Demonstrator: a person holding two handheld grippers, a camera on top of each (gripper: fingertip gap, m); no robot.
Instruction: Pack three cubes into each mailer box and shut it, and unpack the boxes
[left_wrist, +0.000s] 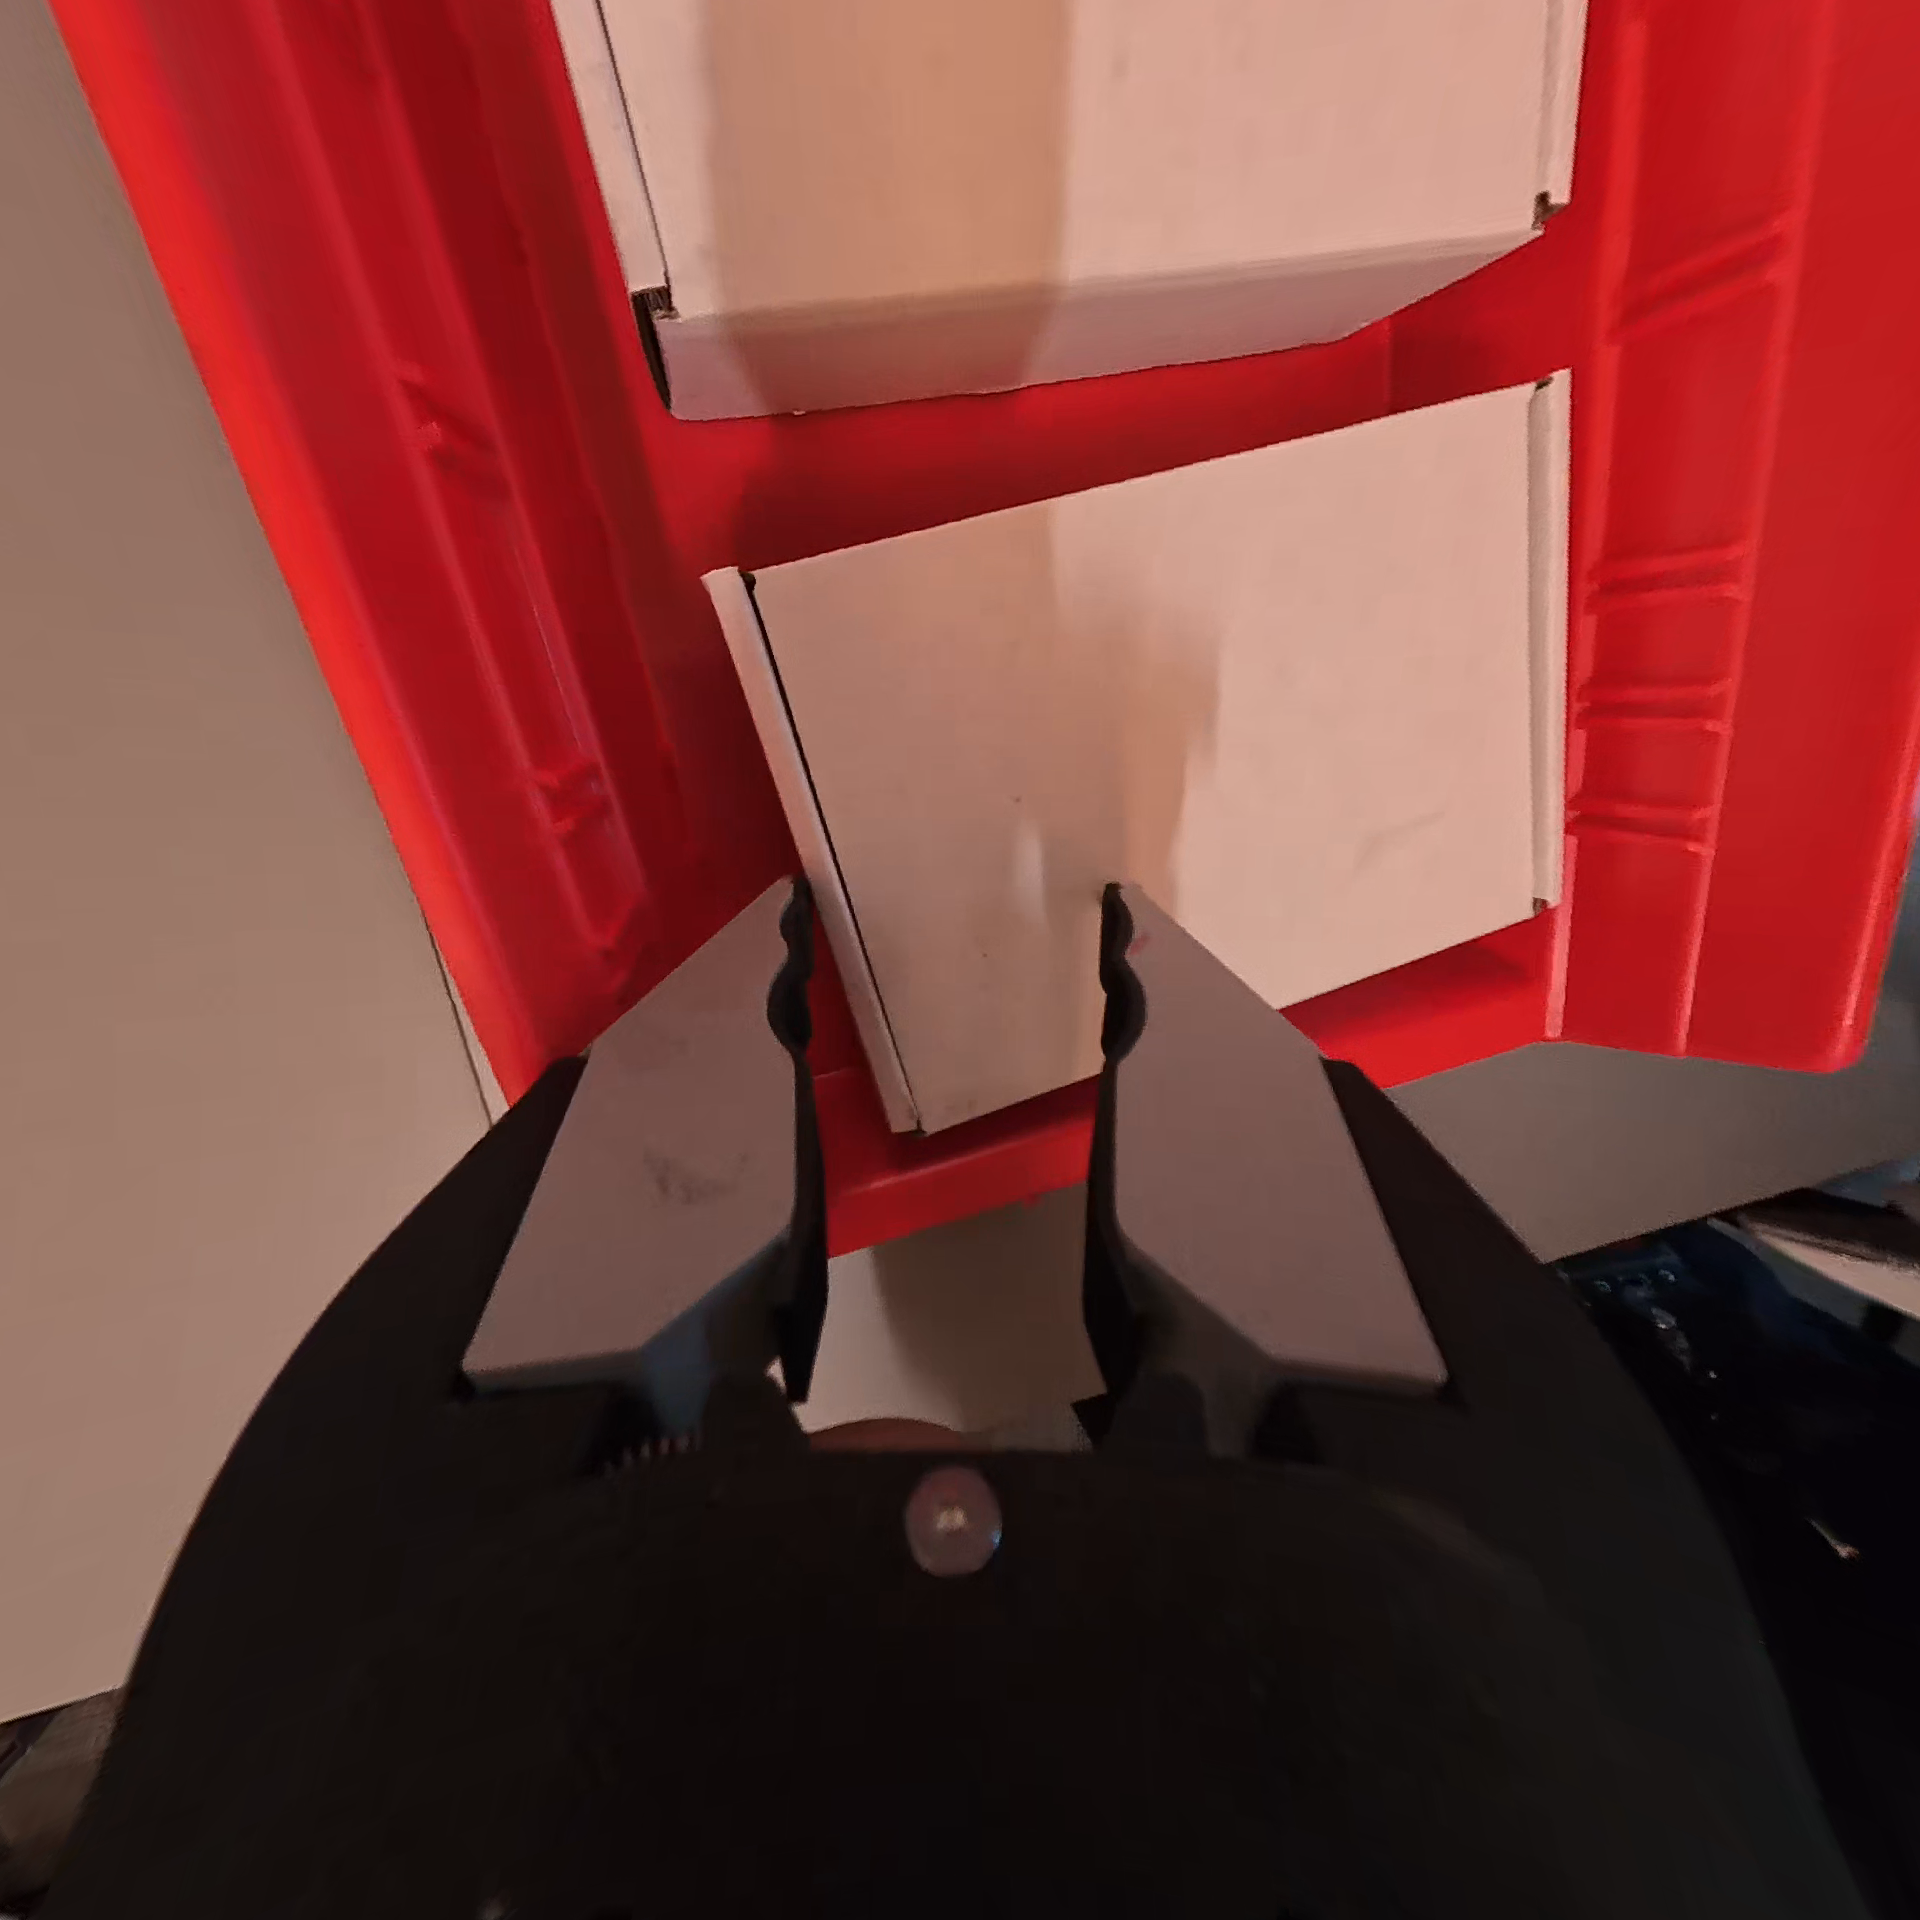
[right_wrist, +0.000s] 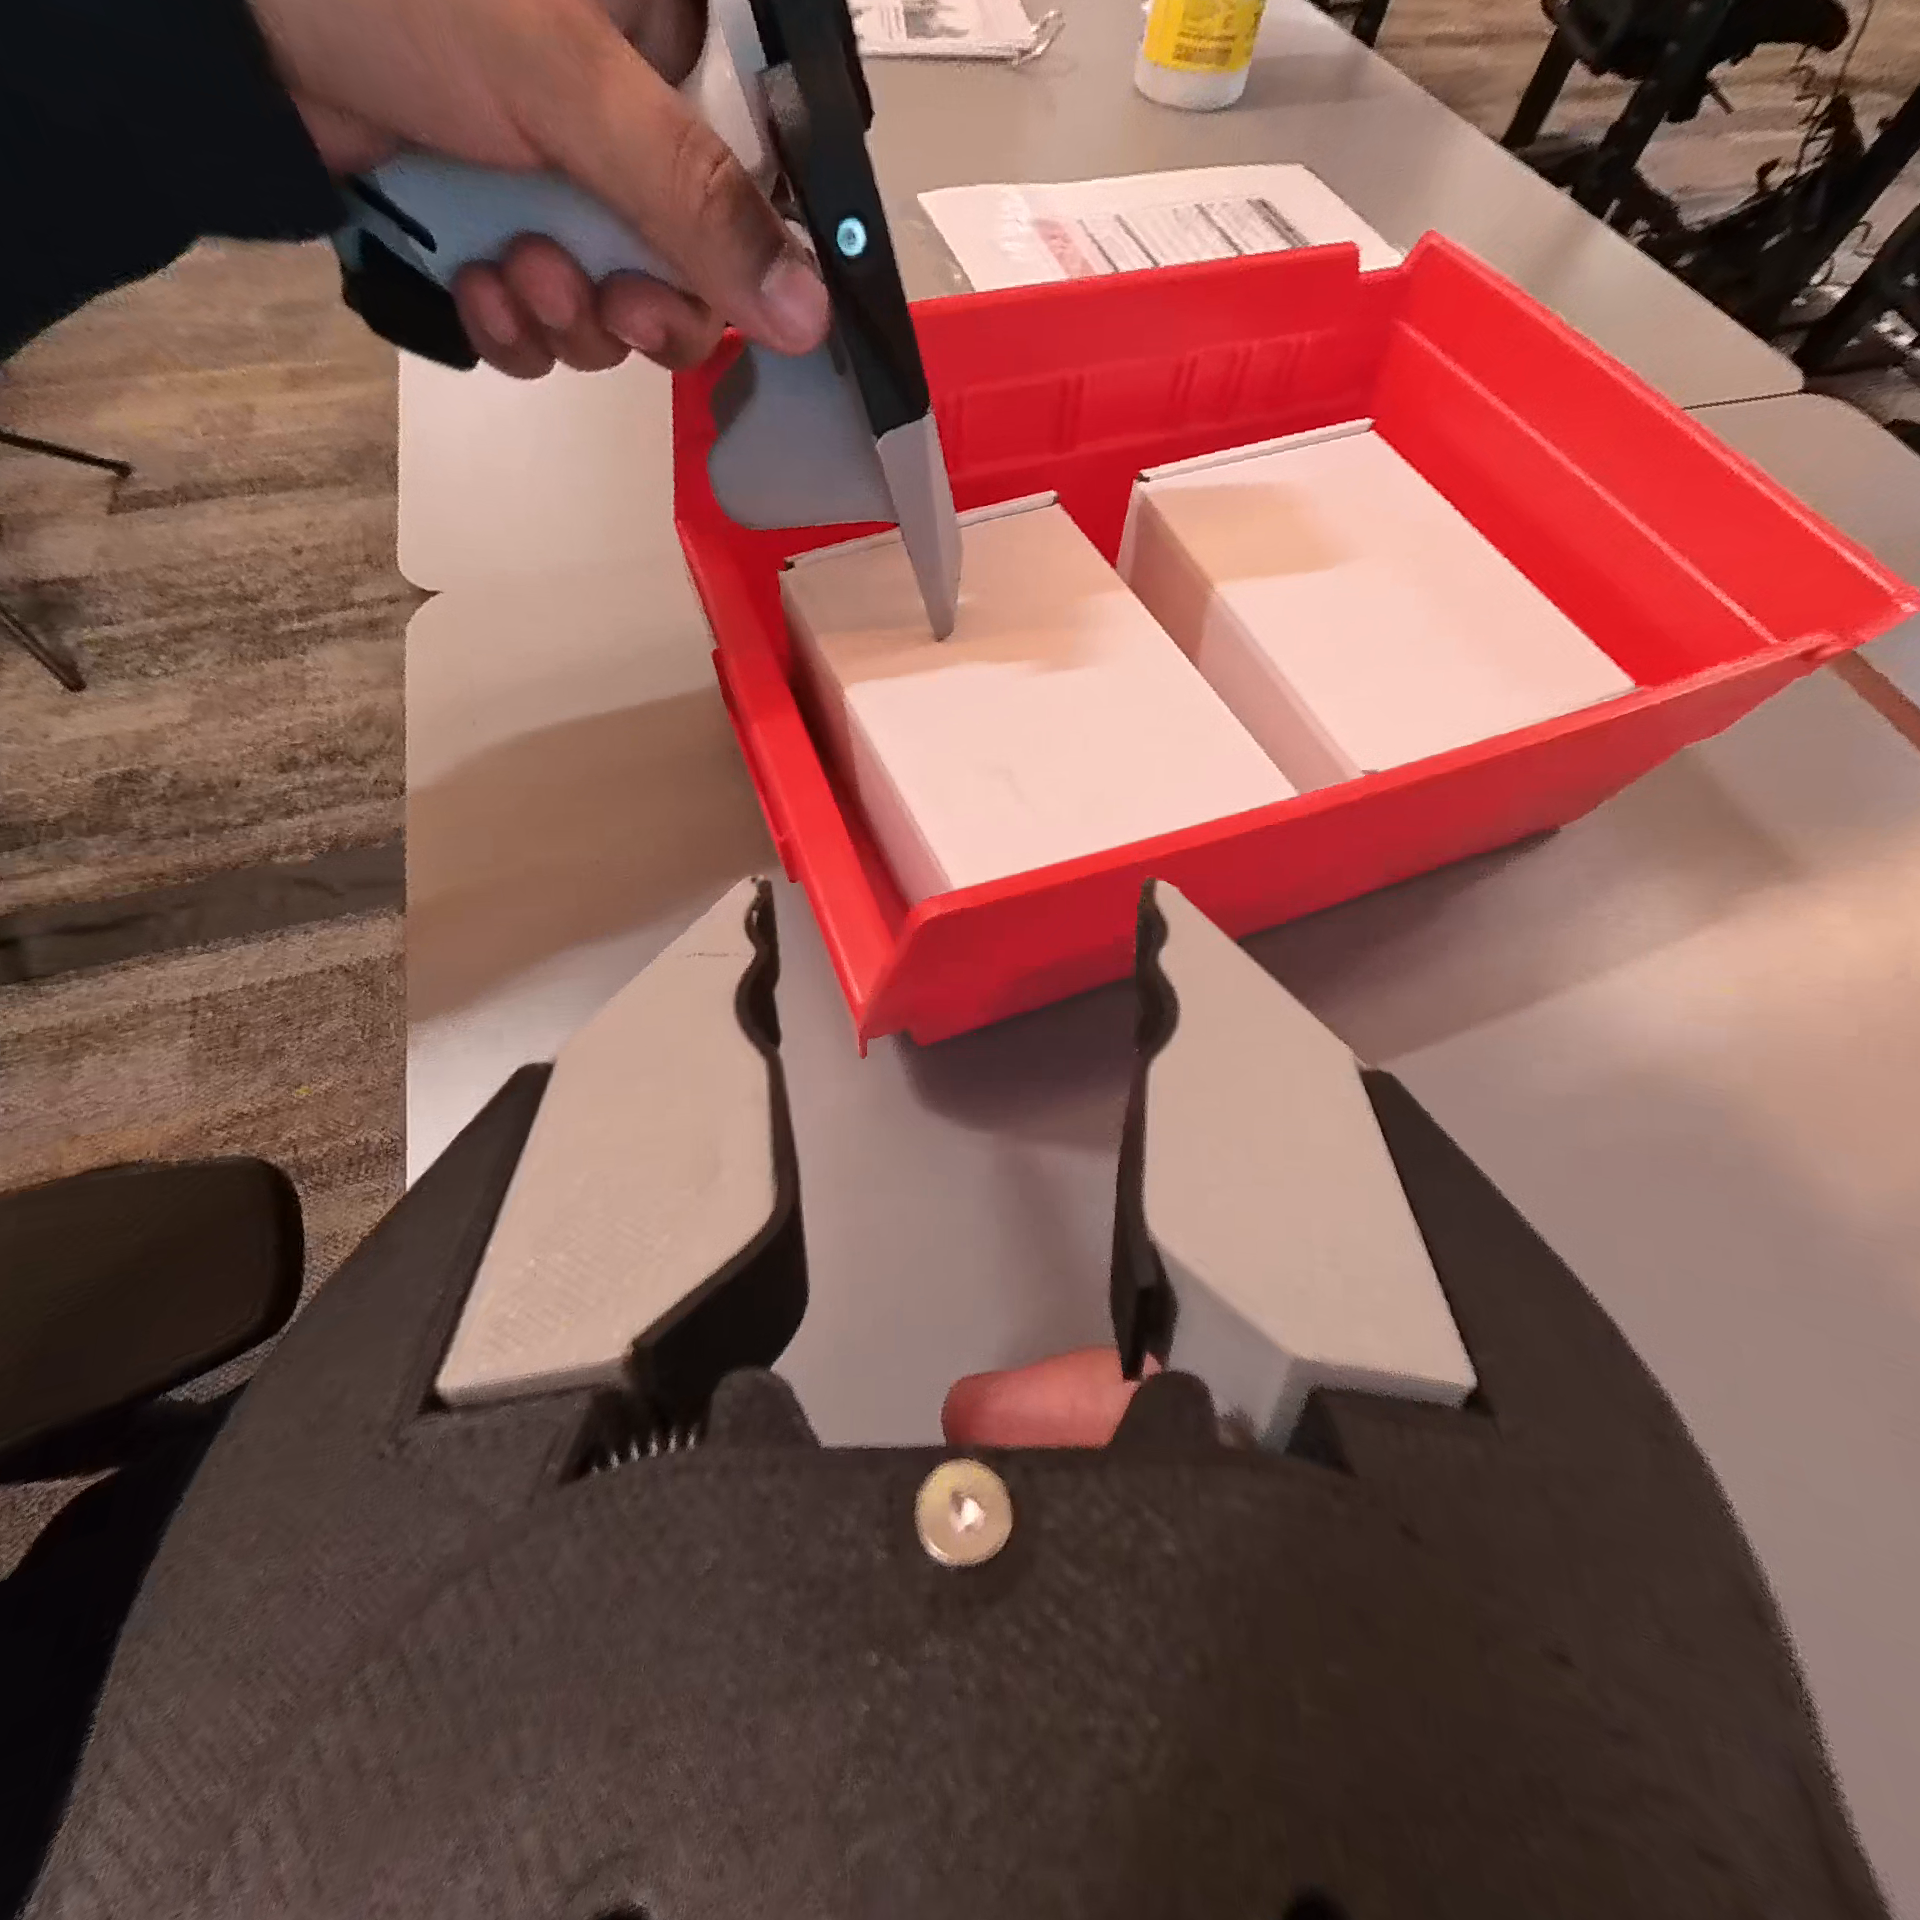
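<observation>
- Left wrist view: two white cardboard mailer boxes, both shut, are seen from above inside a red plastic bin (left_wrist: 1714, 623). The near mailer box (left_wrist: 1195, 727) lies just under the left gripper (left_wrist: 951, 894). The far mailer box (left_wrist: 1091, 156) sits behind it, a little apart. The jaws are held partly apart with nothing between them, and one finger is over the lid while the other hangs just past the box's left edge.
- Right wrist view: the right gripper (right_wrist: 951, 894) is held over the pale grey table (right_wrist: 1558, 1039), near the bin's front corner. Its jaws are partly apart and hold nothing. Farther off, a hand (right_wrist: 540, 156) holds the other gripper, whose tip rests on the near box's lid.
- The boxes are probably light and a bit bendy, with smooth sides. A box is best pinched across its narrow sides or by the lid's front edge.
- Printed papers (right_wrist: 1143, 223) and a yellow and white bottle (right_wrist: 1195, 52) are set on the table. Brown carpet (right_wrist: 187, 623) covers the floor.
</observation>
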